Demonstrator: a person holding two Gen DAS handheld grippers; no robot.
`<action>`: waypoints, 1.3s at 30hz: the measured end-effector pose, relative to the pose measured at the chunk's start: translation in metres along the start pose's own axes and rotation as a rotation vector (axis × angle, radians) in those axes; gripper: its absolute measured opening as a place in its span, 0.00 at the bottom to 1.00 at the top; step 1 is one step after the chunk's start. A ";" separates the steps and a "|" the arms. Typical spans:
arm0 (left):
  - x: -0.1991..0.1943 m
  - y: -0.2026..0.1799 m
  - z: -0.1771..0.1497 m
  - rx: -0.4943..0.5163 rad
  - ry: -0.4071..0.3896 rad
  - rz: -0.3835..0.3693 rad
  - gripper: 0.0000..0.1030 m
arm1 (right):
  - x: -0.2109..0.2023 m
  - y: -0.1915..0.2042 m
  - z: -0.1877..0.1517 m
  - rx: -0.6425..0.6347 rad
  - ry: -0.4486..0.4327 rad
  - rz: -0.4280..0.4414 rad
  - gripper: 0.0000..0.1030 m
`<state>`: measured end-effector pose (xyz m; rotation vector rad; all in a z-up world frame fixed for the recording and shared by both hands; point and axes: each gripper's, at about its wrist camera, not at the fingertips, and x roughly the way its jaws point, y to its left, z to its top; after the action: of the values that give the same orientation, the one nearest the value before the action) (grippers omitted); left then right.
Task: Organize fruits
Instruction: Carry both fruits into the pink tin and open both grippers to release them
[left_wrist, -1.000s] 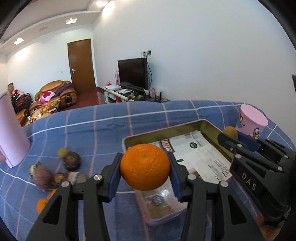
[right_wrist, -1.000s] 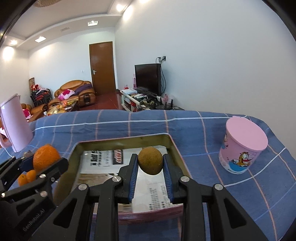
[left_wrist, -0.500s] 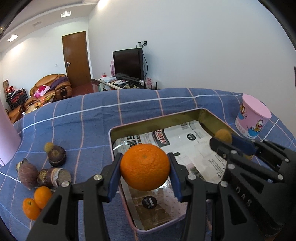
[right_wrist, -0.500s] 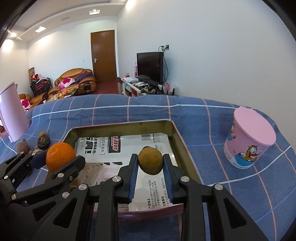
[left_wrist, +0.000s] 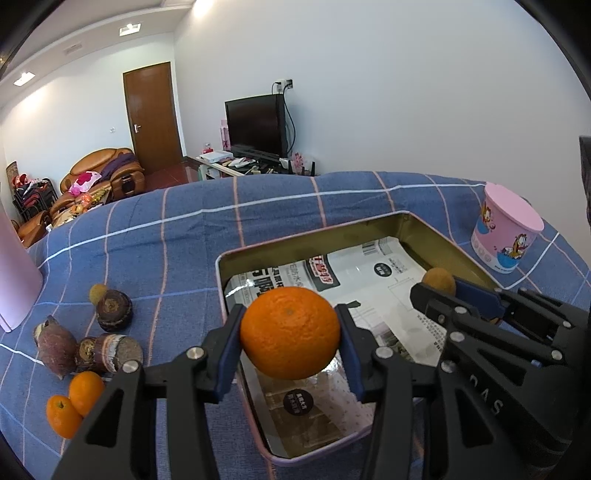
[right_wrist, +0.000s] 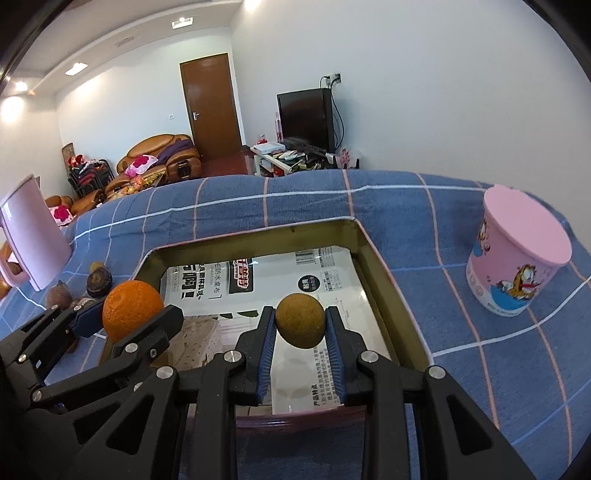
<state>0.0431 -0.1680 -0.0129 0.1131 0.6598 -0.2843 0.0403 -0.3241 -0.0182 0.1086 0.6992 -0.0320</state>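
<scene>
My left gripper (left_wrist: 290, 334) is shut on a large orange (left_wrist: 290, 332) and holds it over the near left part of the metal tray (left_wrist: 236, 258). A small brownish-green round fruit (right_wrist: 300, 320) sits between the pads of my right gripper (right_wrist: 300, 325), which is shut on it above the tray (right_wrist: 380, 266), near its right side. The tray is lined with printed paper. Each gripper shows in the other's view: the right gripper (left_wrist: 439, 291) at the right with its fruit (left_wrist: 439, 281), the left gripper (right_wrist: 129, 314) at the left with the orange (right_wrist: 132, 309).
On the blue checked cloth left of the tray lie two small oranges (left_wrist: 75, 402), several dark purple-brown fruits (left_wrist: 110, 306) and a small yellowish one (left_wrist: 98, 293). A pink cartoon cup (right_wrist: 517, 254) stands right of the tray. A pink jug (right_wrist: 31, 240) stands at far left.
Both views have tipped downward and drawn a little closer to the tray, showing more of its inside. Each gripper still clamps its fruit as before.
</scene>
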 end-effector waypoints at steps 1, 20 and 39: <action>0.000 0.001 -0.001 0.000 -0.001 0.000 0.49 | 0.000 0.000 0.000 0.003 -0.001 0.002 0.28; -0.032 0.017 0.000 -0.031 -0.146 0.091 0.98 | -0.016 -0.014 0.000 0.096 -0.088 0.081 0.30; -0.053 0.058 -0.016 -0.064 -0.194 0.119 1.00 | -0.065 0.004 -0.004 0.016 -0.411 -0.171 0.83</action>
<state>0.0105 -0.0976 0.0084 0.0627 0.4669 -0.1569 -0.0118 -0.3201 0.0212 0.0541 0.2956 -0.2180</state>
